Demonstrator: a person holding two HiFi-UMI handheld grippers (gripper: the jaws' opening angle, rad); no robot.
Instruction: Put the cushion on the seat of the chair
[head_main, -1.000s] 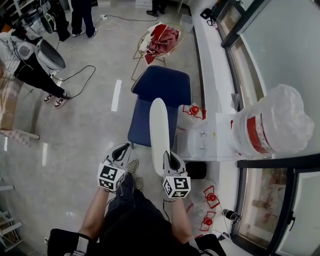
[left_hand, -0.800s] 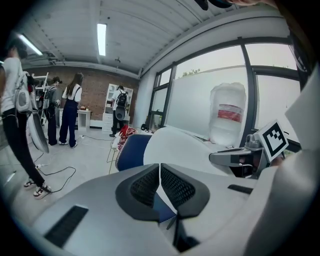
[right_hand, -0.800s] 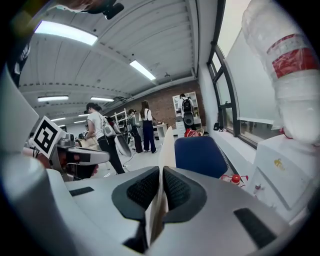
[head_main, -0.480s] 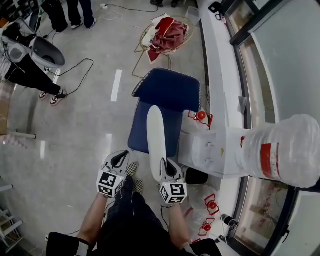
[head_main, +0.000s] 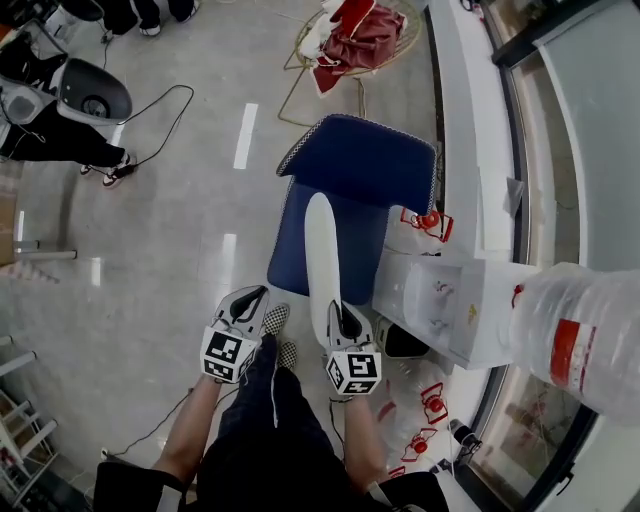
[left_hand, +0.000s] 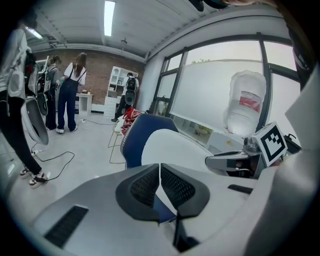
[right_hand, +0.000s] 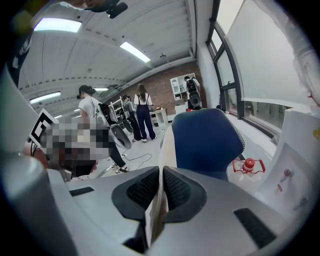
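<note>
Right tool pinches the near edge of the cushion, which stands edge-up over the chair seat; left tool is closed, empty; let go unflattened, the cushion may topple to the floor.

One blue chair, one white cushion, two tools: left tool, right tool. One water dispenser with one bottle, one wire chair, three red bottle handles.

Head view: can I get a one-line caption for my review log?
Right gripper holds the white cushion on edge above the blue chair, left gripper shut and empty beside it.
</note>
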